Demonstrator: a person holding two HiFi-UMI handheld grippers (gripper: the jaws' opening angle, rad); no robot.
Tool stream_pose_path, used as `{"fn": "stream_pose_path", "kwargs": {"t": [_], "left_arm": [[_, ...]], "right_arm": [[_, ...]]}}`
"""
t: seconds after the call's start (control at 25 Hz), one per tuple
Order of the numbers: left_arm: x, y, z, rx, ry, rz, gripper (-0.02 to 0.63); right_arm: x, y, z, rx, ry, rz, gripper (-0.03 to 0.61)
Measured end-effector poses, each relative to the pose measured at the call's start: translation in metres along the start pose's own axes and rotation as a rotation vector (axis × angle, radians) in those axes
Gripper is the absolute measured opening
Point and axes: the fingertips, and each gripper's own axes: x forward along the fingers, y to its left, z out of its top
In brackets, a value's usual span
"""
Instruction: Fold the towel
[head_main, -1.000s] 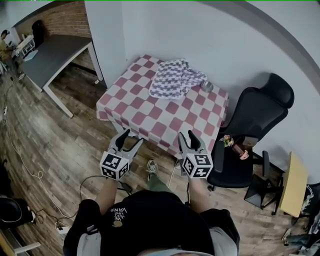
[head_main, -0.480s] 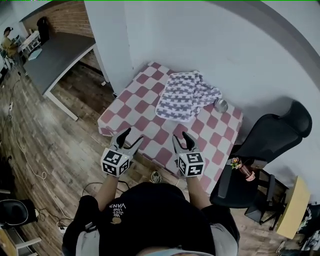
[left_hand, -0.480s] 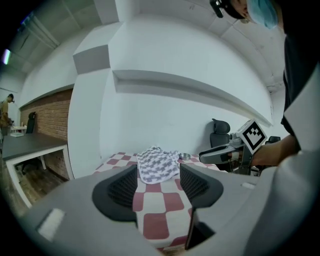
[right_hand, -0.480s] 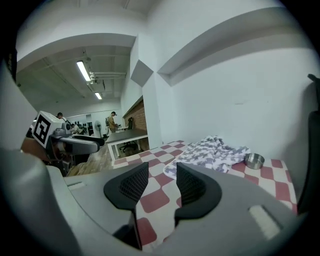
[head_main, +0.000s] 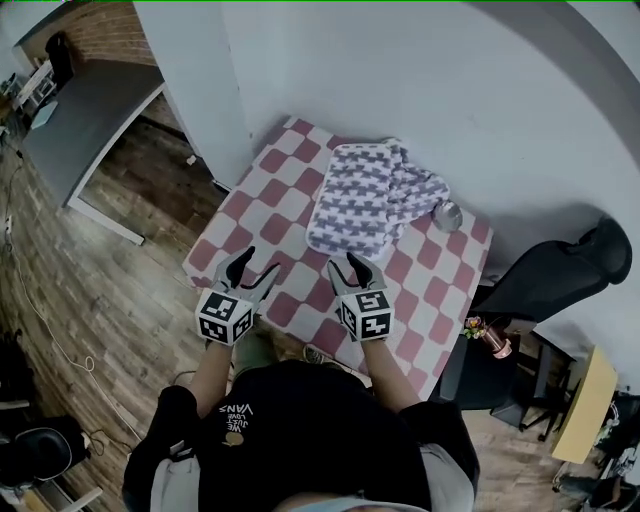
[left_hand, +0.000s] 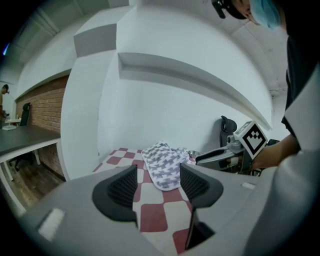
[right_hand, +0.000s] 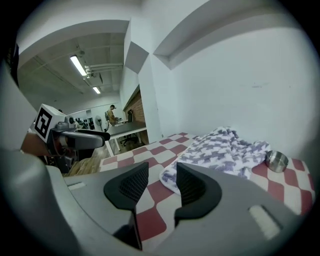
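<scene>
Tabletop (head_main: 262, 205) holds the towel (head_main: 365, 190), long toward 12 o'clock; its near end is just at 12 o'clock from the right gripper (head_main: 345, 263), farther from the left gripper (head_main: 252, 266). Fingers (left_hand: 122, 186) hold nothing; left wide, right narrower.

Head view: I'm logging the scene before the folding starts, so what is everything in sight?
towel: one, white with grey pattern, rumpled at the table's far side
table: one, red-and-white checks, against the white wall
bowl: one, metal, on the table, right of the towel
chair: one, black, right of the table
desk: one, grey, far left
floor: wood planks
left tool: grey, open, empty, above the table's near edge
right tool: grey, open, empty, just short of the towel
</scene>
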Motion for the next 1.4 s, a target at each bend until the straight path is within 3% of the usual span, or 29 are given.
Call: {"fn": "stream_pose_path", "kwargs": {"t": [0.2,0.6,0.76,0.96,1.08,1.16,1.4], "left_arm": [[0.043,0.041,0.008,0.02,0.046,-0.115,0.242],[0.116,0.113,0.035,0.11,0.119,-0.375,0.242],[0.142,0.112,0.047,0.163,0.133,-0.519,0.242],[0.171,0.105,0.057,0.208,0.118,-0.629,0.242],[0.187,0.1,0.051,0.21,0.14,-0.675,0.242],[0.196,0.093,0.039,0.201,0.181,-0.705,0.242],[0.219,0.085,0.006,0.156,0.273,-0.711,0.255]], "right_arm": [[0.05,0.003,-0.009,0.028,0.071,-0.074,0.164],[0.122,-0.001,-0.029,0.146,0.208,-0.302,0.164],[0.135,-0.01,-0.041,0.184,0.268,-0.391,0.164],[0.145,-0.021,-0.059,0.192,0.351,-0.467,0.16],[0.148,-0.022,-0.058,0.204,0.368,-0.471,0.146],[0.143,-0.02,-0.057,0.198,0.379,-0.493,0.023],[0.114,0.003,-0.046,0.221,0.308,-0.514,0.015]]}}
